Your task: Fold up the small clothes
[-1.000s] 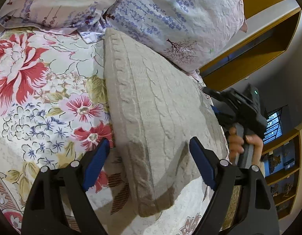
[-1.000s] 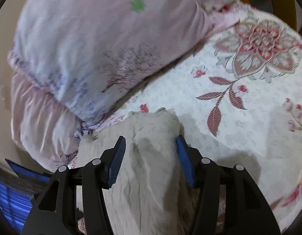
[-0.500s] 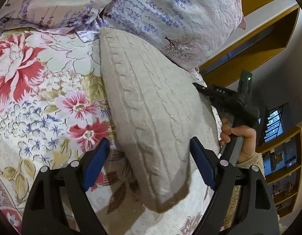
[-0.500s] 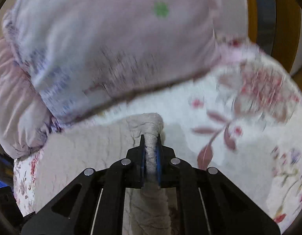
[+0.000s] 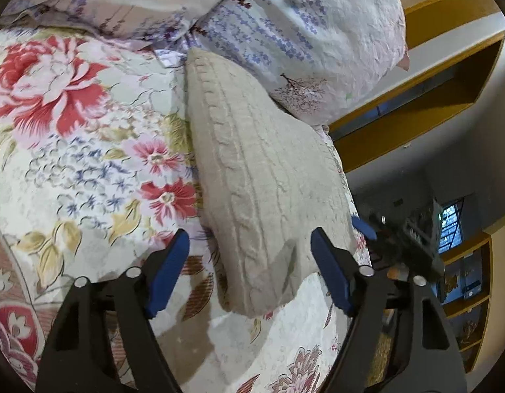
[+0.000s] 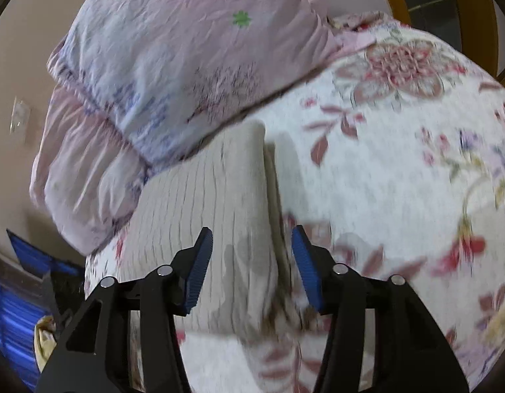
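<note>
Our left claw [image 5: 249,271] is closing, our right claw [image 6: 252,262] opening; both straddle the folded knit [image 5: 262,177] unpressed, on the bed [image 5: 72,163] against the pillow [image 5: 301,32].

The left hand-held gripper [image 5: 249,273] angles downward, its jaws closing (pads touching nothing); the right hand-held gripper [image 6: 252,262] also points downward, jaws opening, gripping nothing.

The right gripper [image 6: 249,262], which half a second earlier had pinched a raised fold of the beige knitted garment [image 6: 216,216], let go and its jaws were opening, pads clear of the cloth. The lifted fold dropped and the garment lay flat on the floral bedspread [image 6: 399,180] again. The left gripper [image 5: 249,271] narrowed slightly, its jaws closing without touching the garment.
</note>
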`<state>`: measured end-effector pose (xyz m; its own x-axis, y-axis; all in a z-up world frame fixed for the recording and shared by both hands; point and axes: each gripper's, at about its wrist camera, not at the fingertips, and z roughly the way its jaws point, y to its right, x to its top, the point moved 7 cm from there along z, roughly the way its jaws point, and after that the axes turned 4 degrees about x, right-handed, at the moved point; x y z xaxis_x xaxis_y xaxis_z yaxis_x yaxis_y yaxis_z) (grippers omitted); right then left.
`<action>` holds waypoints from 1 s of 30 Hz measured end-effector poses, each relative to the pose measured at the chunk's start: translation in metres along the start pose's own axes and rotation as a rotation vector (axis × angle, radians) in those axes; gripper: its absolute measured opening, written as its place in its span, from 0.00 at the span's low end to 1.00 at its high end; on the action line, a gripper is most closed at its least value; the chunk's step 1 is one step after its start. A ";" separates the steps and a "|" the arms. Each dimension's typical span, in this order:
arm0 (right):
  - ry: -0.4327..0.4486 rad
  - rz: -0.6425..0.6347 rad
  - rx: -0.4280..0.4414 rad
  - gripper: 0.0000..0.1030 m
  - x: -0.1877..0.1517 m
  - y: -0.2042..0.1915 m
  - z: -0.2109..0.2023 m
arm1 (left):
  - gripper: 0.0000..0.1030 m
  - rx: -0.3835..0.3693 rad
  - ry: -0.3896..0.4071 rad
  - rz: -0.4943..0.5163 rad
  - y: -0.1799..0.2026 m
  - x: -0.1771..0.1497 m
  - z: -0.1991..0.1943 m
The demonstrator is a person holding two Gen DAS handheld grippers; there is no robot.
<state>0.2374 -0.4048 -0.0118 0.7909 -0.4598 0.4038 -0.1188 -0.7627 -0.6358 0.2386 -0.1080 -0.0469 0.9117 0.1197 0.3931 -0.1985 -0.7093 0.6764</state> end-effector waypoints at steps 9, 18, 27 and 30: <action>0.041 -0.118 -0.005 0.09 -0.020 -0.015 -0.007 | 0.43 -0.006 -0.023 -0.035 -0.005 -0.007 -0.002; 0.027 -0.147 -0.154 0.09 -0.043 0.009 -0.010 | 0.28 0.009 -0.054 0.008 0.004 -0.021 -0.002; 0.034 -0.077 -0.076 0.19 -0.037 0.009 -0.012 | 0.38 0.035 -0.015 0.024 0.002 -0.023 -0.014; 0.070 -0.044 -0.052 0.27 -0.029 0.008 -0.016 | 0.58 0.050 0.020 0.022 0.005 -0.012 -0.020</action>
<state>0.2036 -0.4045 -0.0179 0.7525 -0.4542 0.4769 -0.1167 -0.8046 -0.5823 0.2196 -0.0989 -0.0359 0.8999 0.1175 0.4200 -0.1993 -0.7458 0.6356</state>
